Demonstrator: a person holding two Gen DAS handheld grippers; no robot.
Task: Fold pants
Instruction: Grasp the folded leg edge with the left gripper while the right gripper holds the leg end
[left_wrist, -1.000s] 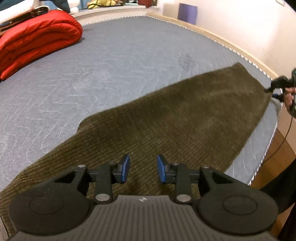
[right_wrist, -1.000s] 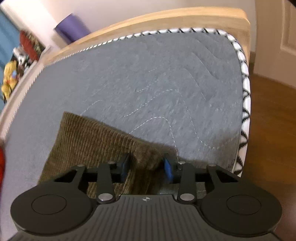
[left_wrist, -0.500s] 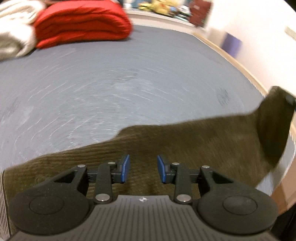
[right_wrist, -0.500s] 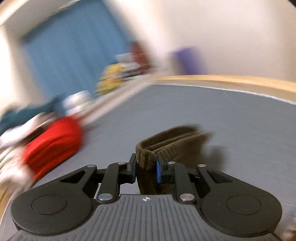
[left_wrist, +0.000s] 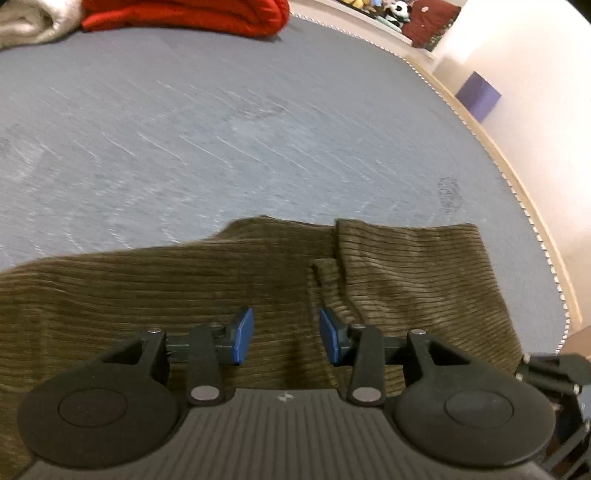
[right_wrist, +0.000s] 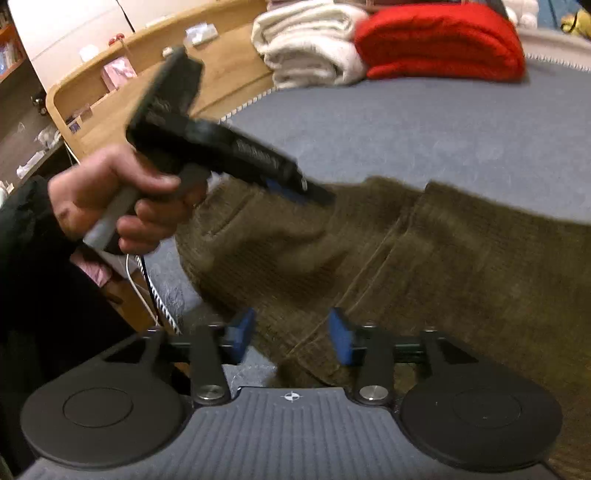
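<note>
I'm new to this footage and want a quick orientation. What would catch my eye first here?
The olive corduroy pants lie folded across the near edge of the grey mattress, one layer overlapping another. Both grippers hover over them with jaws opening and nothing pinched: the left gripper and the right gripper. A bright red blanket sits beside white towels at the far end.

Beyond the folded pants (left_wrist: 258, 280), you have a wide stretch of bare grey bed (left_wrist: 221, 129) to pass over. A red blanket (left_wrist: 184, 14) and white blanket (right_wrist: 306, 44) block its far end. Your left tool (right_wrist: 314, 195) hangs close over the pants, crowding your right tool (right_wrist: 291, 334).
</note>
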